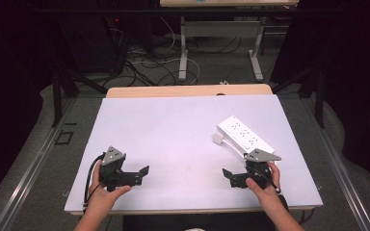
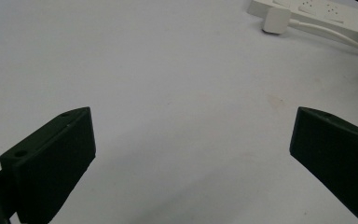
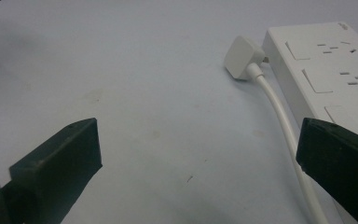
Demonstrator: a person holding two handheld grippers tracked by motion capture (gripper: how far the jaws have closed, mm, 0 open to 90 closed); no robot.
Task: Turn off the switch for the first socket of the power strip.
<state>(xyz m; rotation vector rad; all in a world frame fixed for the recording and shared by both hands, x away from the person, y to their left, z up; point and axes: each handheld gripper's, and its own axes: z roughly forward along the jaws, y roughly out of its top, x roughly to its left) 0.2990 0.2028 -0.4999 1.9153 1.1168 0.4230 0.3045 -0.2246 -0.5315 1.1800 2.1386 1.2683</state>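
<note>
One white power strip [image 1: 244, 134] on the table, with three socket groups visible. One white plug [image 3: 240, 58] on one cable [image 3: 282, 126]. Two handheld grippers: left gripper [image 1: 144, 172], right gripper [image 1: 227, 174].

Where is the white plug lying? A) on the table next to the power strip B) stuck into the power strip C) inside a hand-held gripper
A: the plug lies flat on the table beside the power strip, with its cord running alongside, not pushed into any socket.
</note>
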